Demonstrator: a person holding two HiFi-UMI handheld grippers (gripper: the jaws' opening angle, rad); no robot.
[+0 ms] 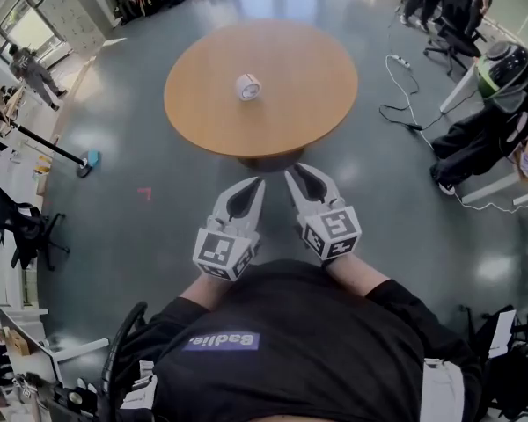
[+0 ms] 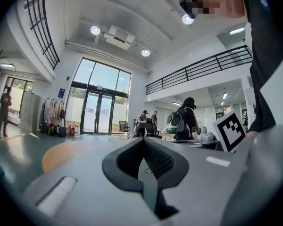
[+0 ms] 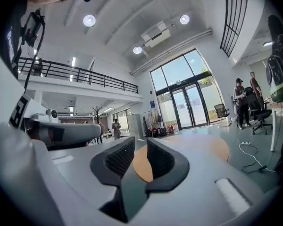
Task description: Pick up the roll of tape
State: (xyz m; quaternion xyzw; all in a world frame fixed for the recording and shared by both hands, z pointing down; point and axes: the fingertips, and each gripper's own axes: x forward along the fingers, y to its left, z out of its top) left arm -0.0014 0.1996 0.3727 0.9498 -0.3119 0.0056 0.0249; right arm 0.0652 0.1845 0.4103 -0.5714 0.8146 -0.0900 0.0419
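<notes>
Right gripper (image 1: pixel 296 176): jaws are standing a narrow way apart with nothing between them; its own view is showing only tabletop through the gap.
Left gripper (image 1: pixel 257 183): jaws are meeting at the tips and carrying nothing; it is sitting just beside the right one.
Pose: both are pointing level, close in front of the person, aiming toward the table.
Step in hand: I'm reading this as the approach, since neither gripper is over the table yet.
Doing it well: the right gap is looking too narrow for the roll, so I'd be opening wider before closing in. I'd be coming in over the near edge and squeezing only once the pads are straddling the roll. The left gripper should be keeping clear.
Risk: if the roll is standing on its edge, a nudge is likely sending it rolling, so I'd be going in slowly.
Round wooden table (image 1: pixel 317 104): standing ahead of both grippers, with bare floor lying between.
Roll of tape (image 1: pixel 248 86): white, lying near the table's centre with nothing else on the top.
Roll vs grippers: well apart from both, straight ahead, lining up closer with the left gripper than the right. Neither gripper view is showing it clearly.
</notes>
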